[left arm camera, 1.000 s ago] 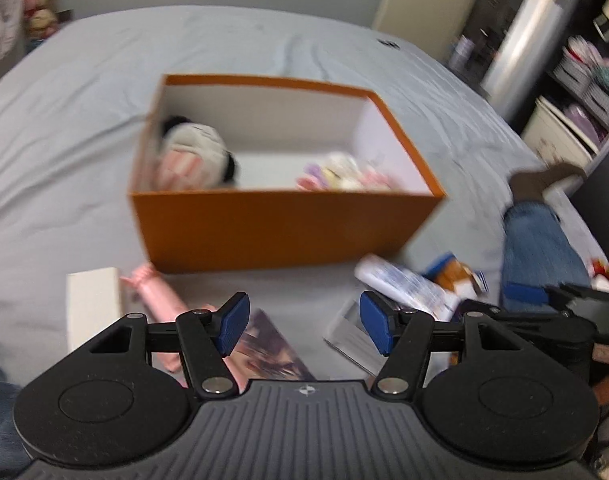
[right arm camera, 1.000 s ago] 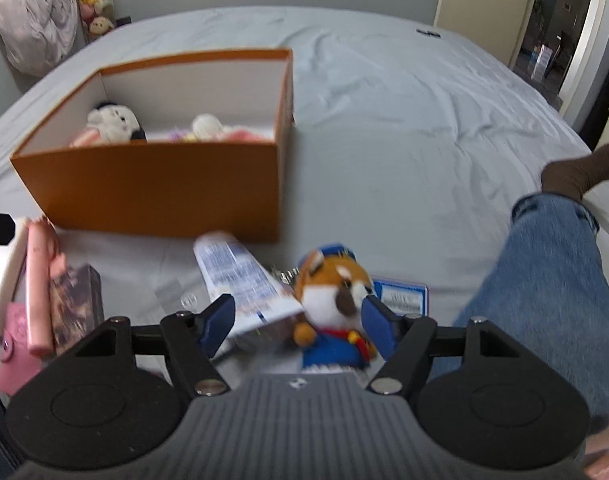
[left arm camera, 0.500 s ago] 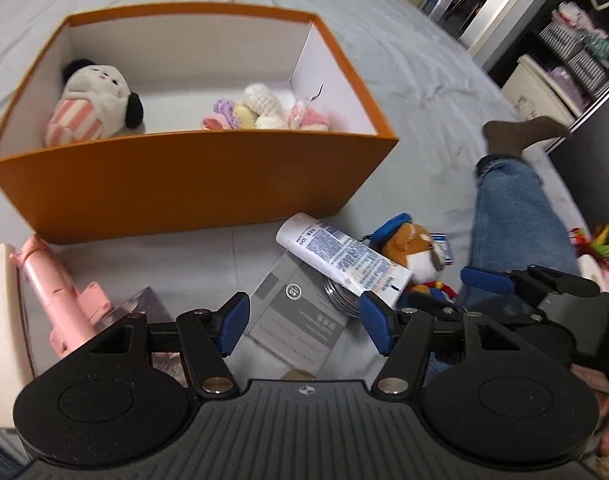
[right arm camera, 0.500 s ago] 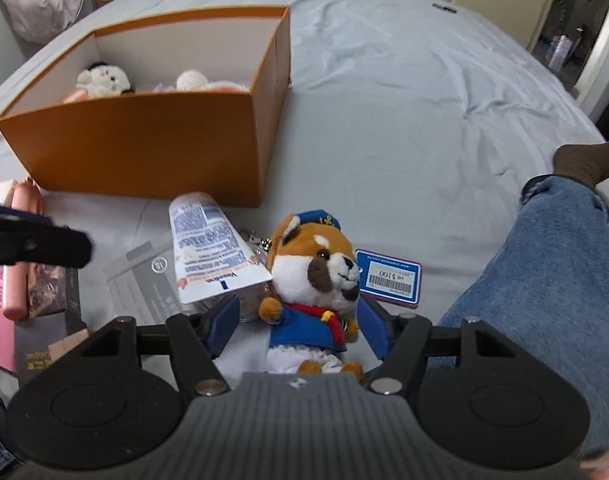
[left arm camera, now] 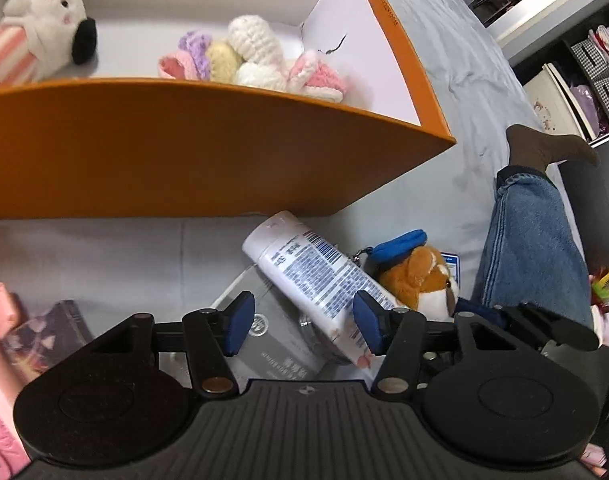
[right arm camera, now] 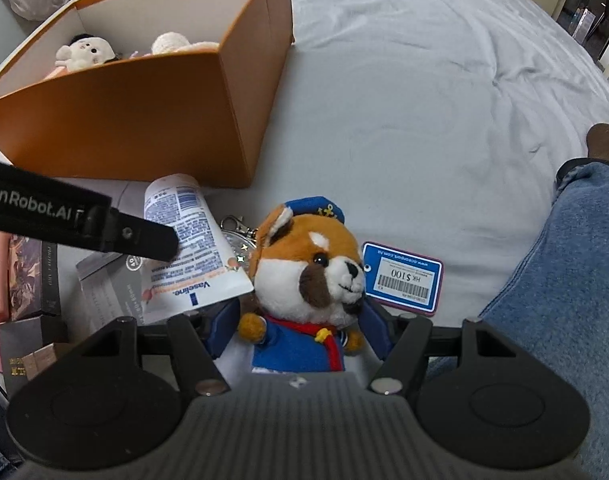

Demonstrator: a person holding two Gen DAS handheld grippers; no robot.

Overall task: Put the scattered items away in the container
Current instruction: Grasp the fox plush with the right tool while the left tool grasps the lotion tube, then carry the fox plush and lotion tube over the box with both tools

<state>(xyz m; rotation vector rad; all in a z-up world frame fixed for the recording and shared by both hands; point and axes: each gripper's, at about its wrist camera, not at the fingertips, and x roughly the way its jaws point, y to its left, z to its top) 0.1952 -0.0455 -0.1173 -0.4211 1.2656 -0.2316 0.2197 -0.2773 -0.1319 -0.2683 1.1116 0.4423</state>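
An orange box [left arm camera: 184, 148] [right arm camera: 124, 120] holds a white plush [left arm camera: 44, 36] and crocheted toys [left arm camera: 256, 60]. A white lotion tube [left arm camera: 316, 284] [right arm camera: 188, 248] lies on the bed before it. My left gripper [left arm camera: 300, 322] is open, its jaws either side of the tube's lower end. A fox plush in a blue sailor suit [right arm camera: 304, 280] [left arm camera: 420, 276] lies right of the tube. My right gripper [right arm camera: 296, 330] is open, its jaws around the plush's body, not closed on it.
A grey packet [left arm camera: 272, 344] [right arm camera: 112, 292] lies under the tube. A blue price tag [right arm camera: 402, 278] lies right of the plush. Dark boxes [right arm camera: 28, 276] and pink items [left arm camera: 0, 320] lie at the left. A person's jeans leg [right arm camera: 564, 260] is at the right. Grey bedsheet [right arm camera: 424, 100] spreads beyond.
Both grippers have moved down and forward. The left now straddles the tube's end. The right now has the fox plush between its jaws. Both stay open.
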